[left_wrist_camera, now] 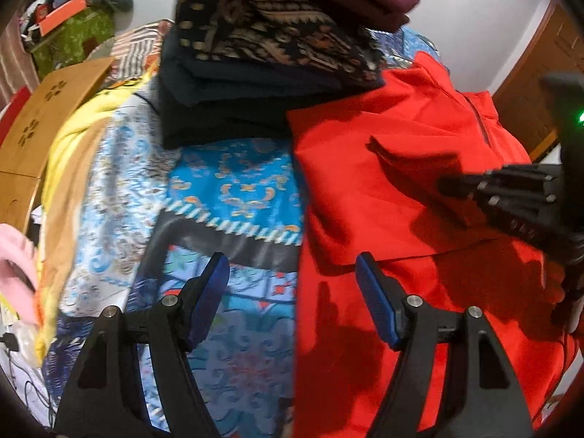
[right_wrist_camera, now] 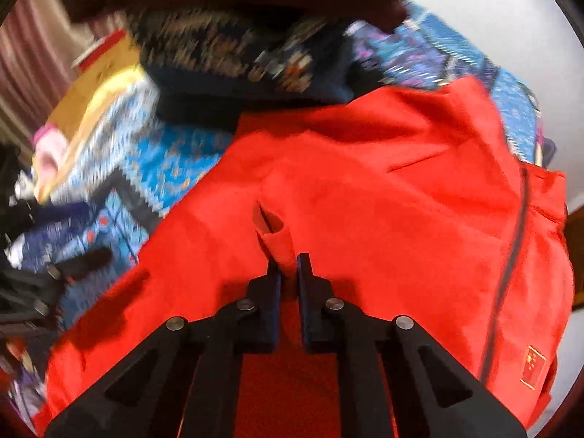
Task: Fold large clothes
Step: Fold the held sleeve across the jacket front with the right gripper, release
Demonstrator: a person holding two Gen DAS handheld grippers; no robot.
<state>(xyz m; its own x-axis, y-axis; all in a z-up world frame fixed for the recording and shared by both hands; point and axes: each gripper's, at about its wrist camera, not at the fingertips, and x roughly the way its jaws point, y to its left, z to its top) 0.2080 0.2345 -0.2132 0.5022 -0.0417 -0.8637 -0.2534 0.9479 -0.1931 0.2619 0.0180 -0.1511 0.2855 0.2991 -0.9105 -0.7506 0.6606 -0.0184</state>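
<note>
A large red jacket (left_wrist_camera: 401, 168) lies spread on a blue patterned bedspread (left_wrist_camera: 233, 182), with a dark zipper and a small flag patch (right_wrist_camera: 533, 367). My left gripper (left_wrist_camera: 292, 273) is open and empty above the jacket's left edge. My right gripper (right_wrist_camera: 288, 262) is shut on a fold of the red jacket (right_wrist_camera: 277, 241), pinched between its fingertips. The right gripper also shows in the left wrist view (left_wrist_camera: 460, 186), over the jacket's right part.
A stack of folded dark clothes (left_wrist_camera: 262, 73), one with a brown pattern, sits behind the jacket. Yellow and tan garments (left_wrist_camera: 69, 168) and a pink one (left_wrist_camera: 14, 266) lie left. A wooden board (left_wrist_camera: 47, 109) stands at far left.
</note>
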